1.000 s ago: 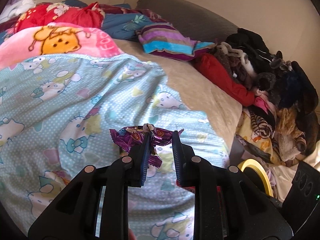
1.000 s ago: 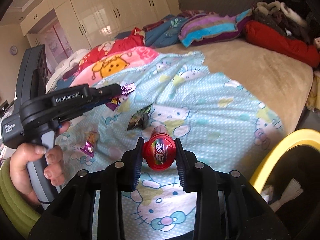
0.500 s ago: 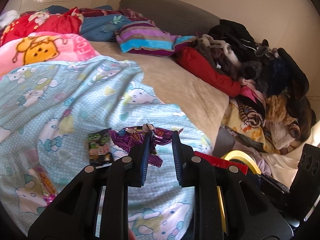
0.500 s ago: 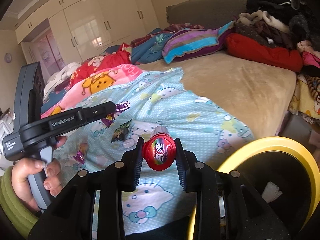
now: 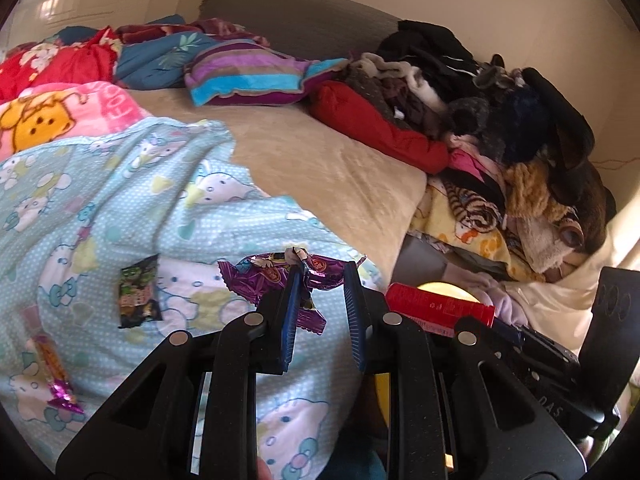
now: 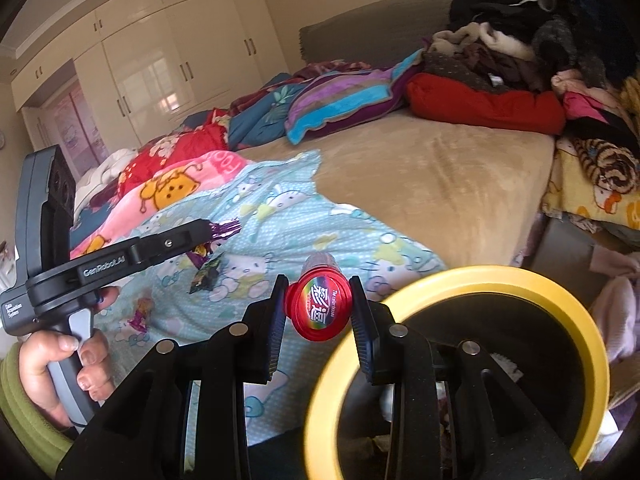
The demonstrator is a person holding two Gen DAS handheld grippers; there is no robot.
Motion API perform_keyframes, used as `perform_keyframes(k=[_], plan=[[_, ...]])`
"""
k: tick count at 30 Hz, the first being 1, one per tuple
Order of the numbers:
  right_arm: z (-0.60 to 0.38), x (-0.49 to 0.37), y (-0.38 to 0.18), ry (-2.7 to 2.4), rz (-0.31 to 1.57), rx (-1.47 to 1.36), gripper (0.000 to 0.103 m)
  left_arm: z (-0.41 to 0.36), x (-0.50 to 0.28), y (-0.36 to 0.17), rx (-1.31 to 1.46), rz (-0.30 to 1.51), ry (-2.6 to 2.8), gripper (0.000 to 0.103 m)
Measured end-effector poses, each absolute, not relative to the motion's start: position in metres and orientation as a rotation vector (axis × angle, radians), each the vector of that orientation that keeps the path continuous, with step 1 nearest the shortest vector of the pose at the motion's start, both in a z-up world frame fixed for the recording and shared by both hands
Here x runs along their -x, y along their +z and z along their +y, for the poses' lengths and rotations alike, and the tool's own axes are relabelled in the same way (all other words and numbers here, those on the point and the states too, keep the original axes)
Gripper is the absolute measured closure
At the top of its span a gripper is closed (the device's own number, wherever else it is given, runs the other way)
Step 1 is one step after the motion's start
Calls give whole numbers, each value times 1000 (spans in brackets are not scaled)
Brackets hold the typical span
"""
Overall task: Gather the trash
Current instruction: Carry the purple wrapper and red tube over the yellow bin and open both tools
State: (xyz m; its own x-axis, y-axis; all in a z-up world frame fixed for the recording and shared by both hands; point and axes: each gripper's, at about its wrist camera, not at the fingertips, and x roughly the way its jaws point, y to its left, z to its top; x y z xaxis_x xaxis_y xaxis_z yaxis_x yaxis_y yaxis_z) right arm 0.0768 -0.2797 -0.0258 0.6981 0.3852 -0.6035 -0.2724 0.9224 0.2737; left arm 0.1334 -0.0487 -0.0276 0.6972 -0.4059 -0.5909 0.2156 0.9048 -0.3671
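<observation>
My left gripper (image 5: pixel 324 270) is shut on a crumpled purple wrapper (image 5: pixel 272 276) and holds it above the light blue cat-print blanket (image 5: pixel 100 200). The right wrist view shows the same gripper (image 6: pixel 224 227) from the side, with a hand (image 6: pixel 60 364) on its handle. My right gripper (image 6: pixel 318 282) is shut on a red-capped tube (image 6: pixel 318 308), held beside the rim of a yellow-rimmed bin (image 6: pixel 500 276). That tube (image 5: pixel 436 306) also shows in the left wrist view. A green-black wrapper (image 5: pixel 138 294) and an orange and purple candy wrapper (image 5: pixel 52 368) lie on the blanket.
A heap of clothes (image 5: pixel 500 120) fills the bed's right side beyond a red bundle (image 5: pixel 372 128). A striped pillow (image 5: pixel 248 76) and pink and red blankets lie at the head. White wardrobes (image 6: pixel 160 64) stand behind. The beige mattress corner (image 5: pixel 384 200) ends next to the bin.
Both grippers have swung right along the bed with their loads. The yellow bin rim has grown large in the right wrist view. The green-black and candy wrappers have come into the left view.
</observation>
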Motion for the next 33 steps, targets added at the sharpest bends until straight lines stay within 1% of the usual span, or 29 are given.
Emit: perform_keyframes(k=[33], plan=[[-389,-55,-36,186,710,-270,74,-143,-107,-23,138,748,-537,87]])
